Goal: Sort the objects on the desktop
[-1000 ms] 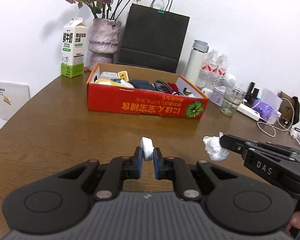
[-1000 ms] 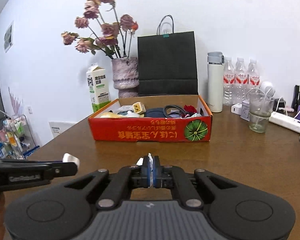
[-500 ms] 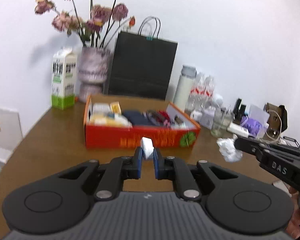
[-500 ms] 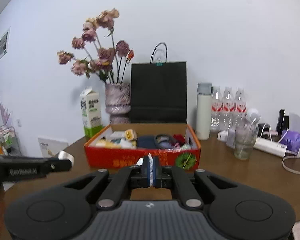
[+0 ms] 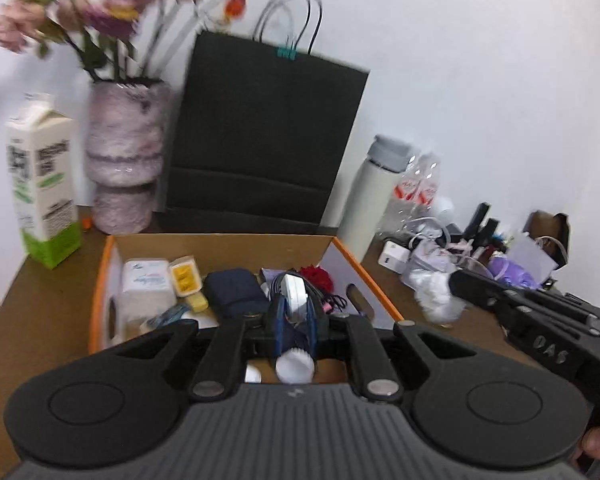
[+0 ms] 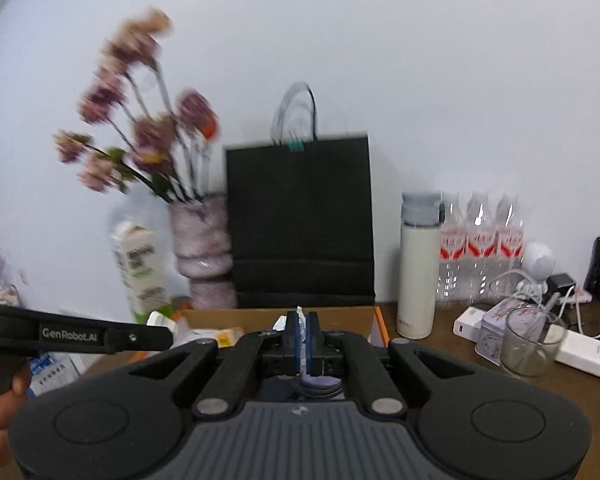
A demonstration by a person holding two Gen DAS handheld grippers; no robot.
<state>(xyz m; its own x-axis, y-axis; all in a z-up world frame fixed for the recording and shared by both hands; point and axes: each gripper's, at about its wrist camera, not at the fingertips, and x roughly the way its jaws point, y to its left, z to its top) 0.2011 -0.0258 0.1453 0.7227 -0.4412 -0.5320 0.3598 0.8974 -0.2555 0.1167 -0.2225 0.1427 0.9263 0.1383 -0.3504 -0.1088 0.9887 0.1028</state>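
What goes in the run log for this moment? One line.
left tongs: shut on white cap, over box | right tongs: shut on tissue

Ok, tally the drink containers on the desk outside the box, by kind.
Milk carton: 1
Flask: 1
Water bottles: 3
Glass: 1
Total: 6

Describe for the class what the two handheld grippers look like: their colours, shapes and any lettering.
Both are matt black. The left gripper has a ribbed grey base, two round discs, silver pivot pins and blue pads on its jaws. The right gripper is built the same. From the side one reads "DAS", the other "GenRobot.AI". No sleeves show.
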